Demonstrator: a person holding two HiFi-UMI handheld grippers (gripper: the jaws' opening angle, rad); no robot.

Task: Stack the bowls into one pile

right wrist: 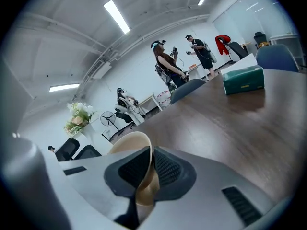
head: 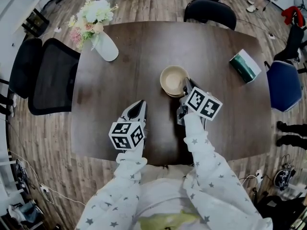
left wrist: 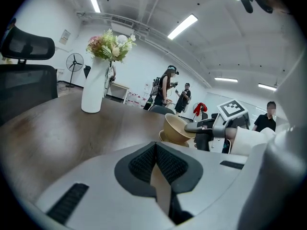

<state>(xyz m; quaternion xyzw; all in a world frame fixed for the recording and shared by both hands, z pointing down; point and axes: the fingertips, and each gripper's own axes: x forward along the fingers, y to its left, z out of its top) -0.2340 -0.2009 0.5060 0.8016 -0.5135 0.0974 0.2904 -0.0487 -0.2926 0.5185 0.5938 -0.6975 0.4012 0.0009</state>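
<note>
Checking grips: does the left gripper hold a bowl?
No, the left gripper is shut and empty; the right gripper pinches the bowl.

Light: bright and even, from ceiling strip lights (left wrist: 182, 27) high in both gripper views.
Glare: soft pale sheen on the dark bench (right wrist: 225, 128).
Shadows: faint, diffuse.
Distortion: strong fisheye bending; black corners in gripper views.
Head view: hazy, low contrast.

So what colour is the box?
The box is green and white, best in head view.
</note>
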